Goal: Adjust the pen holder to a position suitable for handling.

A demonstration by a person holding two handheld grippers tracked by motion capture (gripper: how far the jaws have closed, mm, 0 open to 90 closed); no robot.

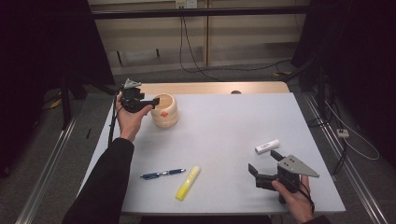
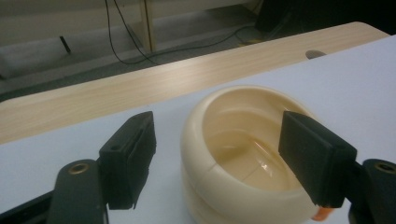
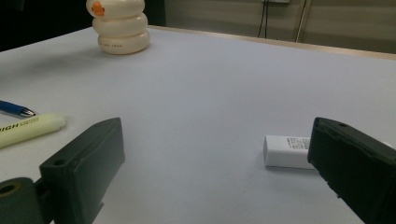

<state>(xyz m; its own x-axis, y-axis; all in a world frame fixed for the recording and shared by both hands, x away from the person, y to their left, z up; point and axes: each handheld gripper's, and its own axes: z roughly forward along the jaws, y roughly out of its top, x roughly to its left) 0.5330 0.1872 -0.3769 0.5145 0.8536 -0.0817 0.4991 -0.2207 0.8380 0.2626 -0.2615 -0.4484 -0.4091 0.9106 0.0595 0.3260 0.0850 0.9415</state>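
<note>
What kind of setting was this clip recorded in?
Probably a lab or workshop recording bay: a white-topped table ringed by black curtains, loose black cables across the grey floor, and metal floor rails alongside.

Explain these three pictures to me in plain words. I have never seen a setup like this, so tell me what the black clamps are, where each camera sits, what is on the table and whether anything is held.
A person sits at a white table and holds a hand-operated two-jaw clamp in each hand; there is no robot arm.

The high view looks down from above the person. Each of the other two pictures comes from a small camera riding on one clamp, looking out between its black jaws.

The left gripper is at the cream ringed holder: one jaw is over the holder's hollow, the other outside its wall, and they are not yet pressing on it. The right gripper is open and holds nothing, near a white eraser.

Also on the table lie a blue pen and a yellow highlighter.
</note>
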